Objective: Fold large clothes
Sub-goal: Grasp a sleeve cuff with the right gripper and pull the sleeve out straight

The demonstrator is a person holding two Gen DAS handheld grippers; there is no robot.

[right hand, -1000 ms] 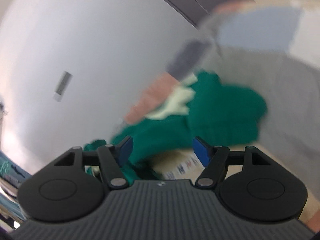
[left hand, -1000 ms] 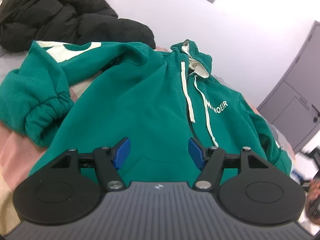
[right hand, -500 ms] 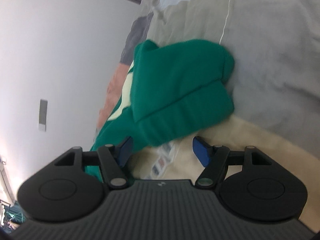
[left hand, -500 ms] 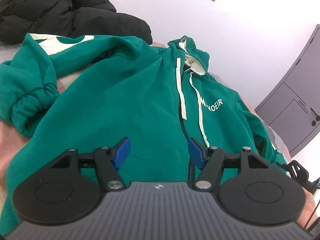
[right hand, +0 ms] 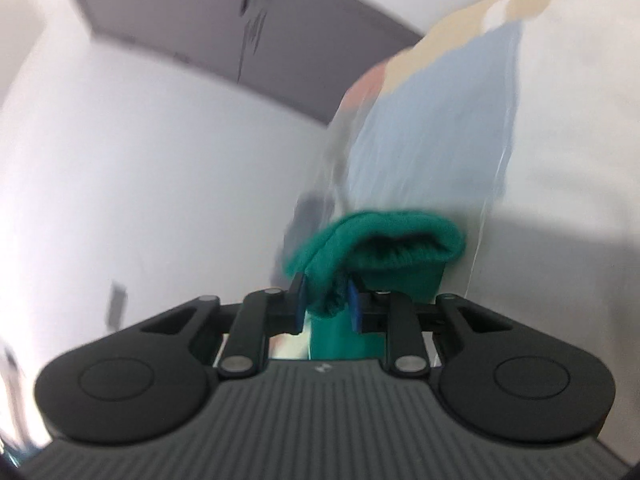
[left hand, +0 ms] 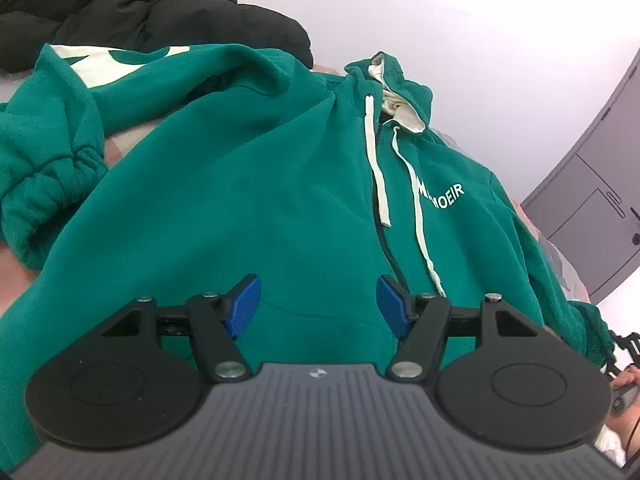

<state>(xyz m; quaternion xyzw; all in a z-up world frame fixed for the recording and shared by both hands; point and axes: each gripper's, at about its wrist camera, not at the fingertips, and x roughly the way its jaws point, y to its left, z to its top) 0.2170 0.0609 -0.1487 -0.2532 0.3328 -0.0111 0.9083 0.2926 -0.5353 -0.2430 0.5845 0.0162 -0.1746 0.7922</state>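
Observation:
A green zip hoodie (left hand: 256, 184) with white drawstrings lies spread front-up on the bed. Its hood (left hand: 396, 92) points away and one sleeve with a gathered cuff (left hand: 44, 176) bends back at the left. My left gripper (left hand: 318, 306) hovers open just over the hoodie's lower front, nothing between its blue pads. In the right wrist view my right gripper (right hand: 326, 306) has its jaws closing on the ribbed cuff of the other green sleeve (right hand: 384, 240). The blue pads pinch a fold of that cuff, which bulges above them.
A black puffer jacket (left hand: 132, 4) is heaped behind the hoodie at the far left. A white wall and a grey door (left hand: 588, 208) stand beyond the bed. Pale grey and blue bedding (right hand: 520, 128) fills the right wrist view. A hand (left hand: 624, 384) shows at the right edge.
My right gripper swung down to the green sleeve cuff and its jaws came together on it. My left gripper crept slightly forward over the hoodie's front and stayed open.

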